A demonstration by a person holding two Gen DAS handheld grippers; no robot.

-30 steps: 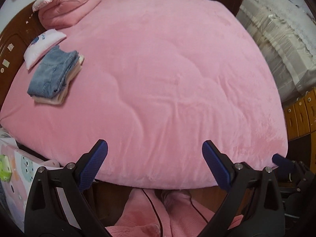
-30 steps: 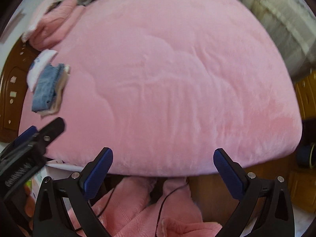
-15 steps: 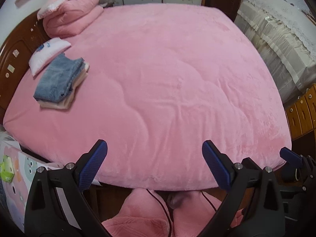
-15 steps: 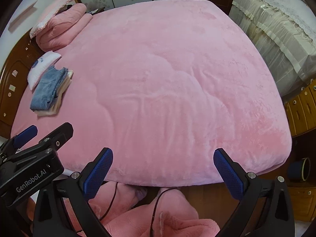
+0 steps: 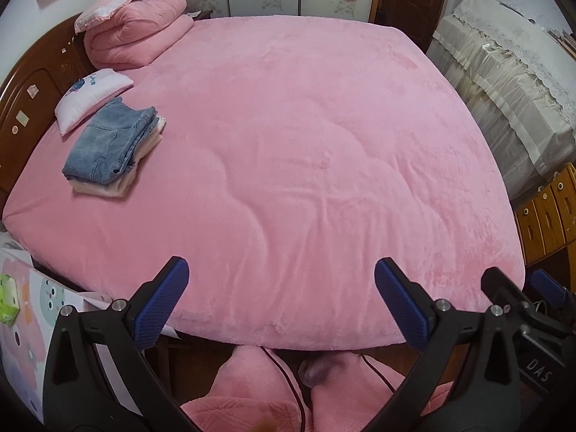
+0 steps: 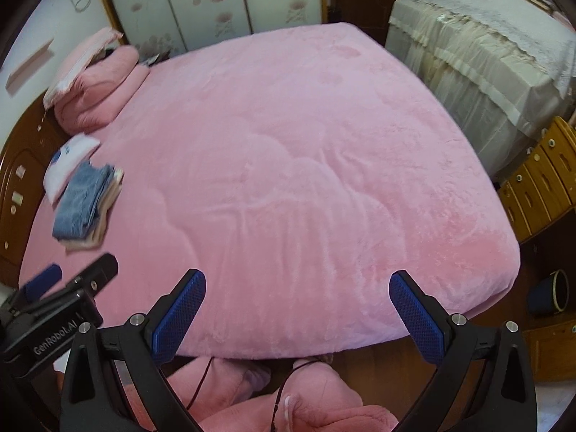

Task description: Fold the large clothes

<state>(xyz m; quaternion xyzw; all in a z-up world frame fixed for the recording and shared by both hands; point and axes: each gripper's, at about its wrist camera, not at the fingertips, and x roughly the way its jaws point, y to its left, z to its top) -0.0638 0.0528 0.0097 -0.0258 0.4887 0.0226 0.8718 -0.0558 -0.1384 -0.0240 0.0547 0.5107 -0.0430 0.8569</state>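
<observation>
A folded stack with blue jeans (image 5: 111,144) on top of a cream garment lies on the pink bed (image 5: 306,144) near its left side; it also shows in the right wrist view (image 6: 84,199). My left gripper (image 5: 280,291) is open and empty, above the bed's near edge. My right gripper (image 6: 295,302) is open and empty, also over the near edge. The left gripper's body (image 6: 54,306) shows at the lower left of the right wrist view.
A rolled pink quilt (image 5: 136,28) and a small white pillow (image 5: 90,93) lie by the wooden headboard (image 5: 28,90). A covered cabinet (image 5: 504,90) and wooden drawers (image 5: 550,212) stand at the right. The person's pink-clothed legs (image 5: 252,388) are below.
Both grippers have risen and tilted up, so the far wall and more of the room show. Both stay open and empty. The jeans stack has not moved.
</observation>
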